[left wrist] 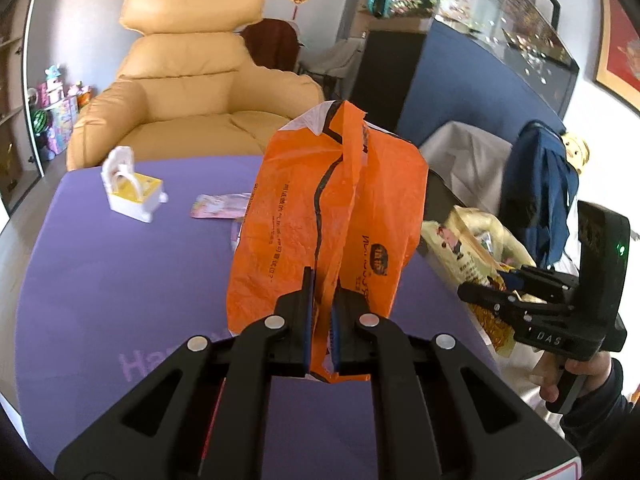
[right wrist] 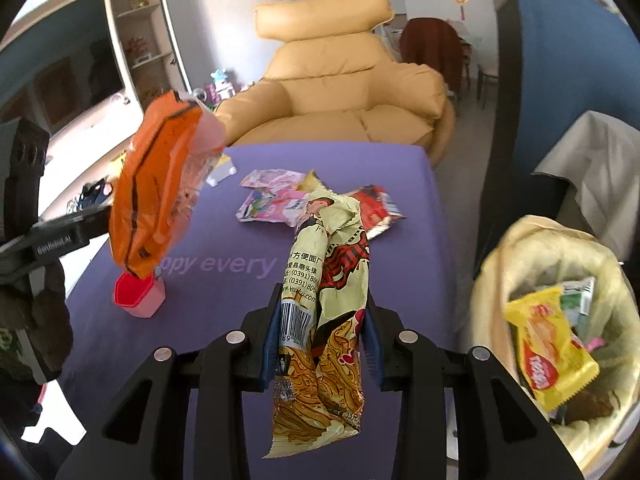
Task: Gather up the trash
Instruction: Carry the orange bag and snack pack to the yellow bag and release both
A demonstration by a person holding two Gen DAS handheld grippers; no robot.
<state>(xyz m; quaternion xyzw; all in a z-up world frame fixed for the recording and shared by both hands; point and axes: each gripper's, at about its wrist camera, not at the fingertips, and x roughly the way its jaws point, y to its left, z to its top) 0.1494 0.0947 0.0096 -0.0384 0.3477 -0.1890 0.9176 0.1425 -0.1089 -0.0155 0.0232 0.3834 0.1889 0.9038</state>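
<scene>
My left claw [left wrist: 320,320] pinches crumpled orange plastic bag [left wrist: 328,216]; right claw [right wrist: 320,328] clamps yellow noodle wrapper [right wrist: 324,300]. Risk: wrapper slips short of lined bin [right wrist: 500,264] at three o'clock.

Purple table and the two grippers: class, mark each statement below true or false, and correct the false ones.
1. The left gripper is shut on an orange plastic bag. True.
2. The right gripper holds a pink wrapper. False: it holds a yellow-green noodle packet; the pink wrappers lie on the purple table.
3. The lined bin beside the table is empty. False: a yellow snack packet and other wrappers are inside.
4. A small pink-and-red container stands on the table under the orange bag. True.
5. The armchair beyond the table is blue. False: it is tan yellow.
</scene>
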